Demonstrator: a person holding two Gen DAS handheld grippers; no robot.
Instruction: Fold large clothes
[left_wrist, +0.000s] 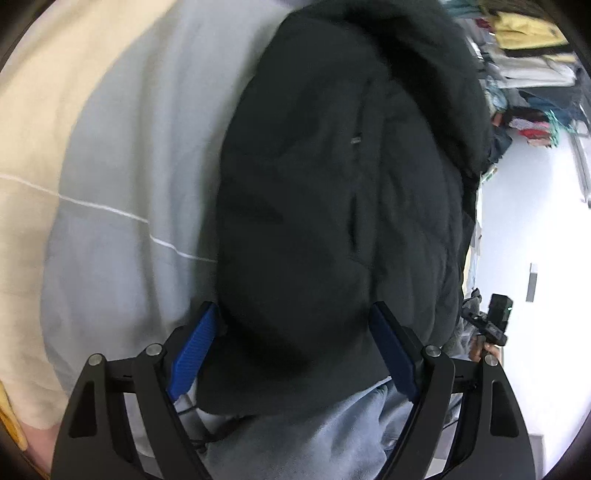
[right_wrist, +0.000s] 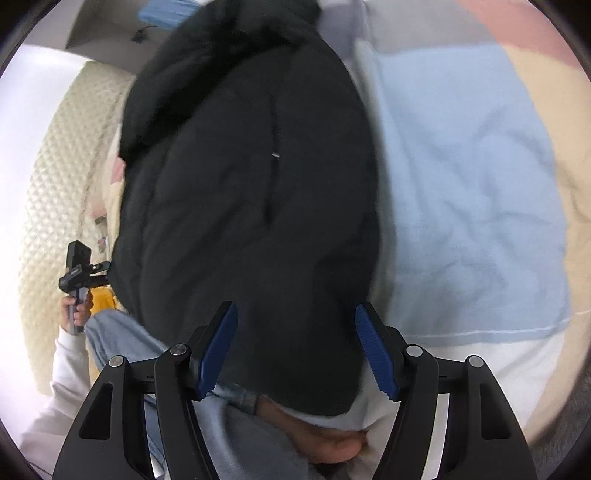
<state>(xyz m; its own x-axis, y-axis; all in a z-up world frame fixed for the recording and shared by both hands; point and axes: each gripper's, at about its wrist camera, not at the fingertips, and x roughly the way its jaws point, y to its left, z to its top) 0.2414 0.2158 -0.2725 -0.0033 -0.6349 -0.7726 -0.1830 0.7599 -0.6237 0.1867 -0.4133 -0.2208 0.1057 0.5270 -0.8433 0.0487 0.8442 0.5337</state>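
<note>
Jacket (left_wrist: 325, 206) first: the big dark padded one lies lengthwise on the bed (left_wrist: 122, 184), its collar end far from you and its hem end nearest, spread over a quilt of pale blue and cream panels. In the right wrist view the same jacket (right_wrist: 243, 206) fills the middle, with the blue panel of the bed (right_wrist: 472, 192) bare beside it. Your legs in light jeans (left_wrist: 317, 435) sit just under the near hem, and a bare foot (right_wrist: 332, 443) shows below the cloth on the right side.

Both tools hang over that near end, tilted down at it. Your left gripper (left_wrist: 291, 347) has its jaws spread wide, the blue pads on either side of the hem bulge and not visibly pressing it. Your right gripper (right_wrist: 295, 347) likewise stands with jaws apart, the dark cloth between the pads but not pinched. Each wrist view also catches the other hand gripping its handle off to the side.

You look to be at the start of a fold, lining up on the hem corners. Next move, as I judge it: sink each pair of jaws onto a corner and close on the full padded thickness before lifting. Thick stuffing may slip, so take a deep bite, and keep both sides level as you carry the hem toward the collar
</note>
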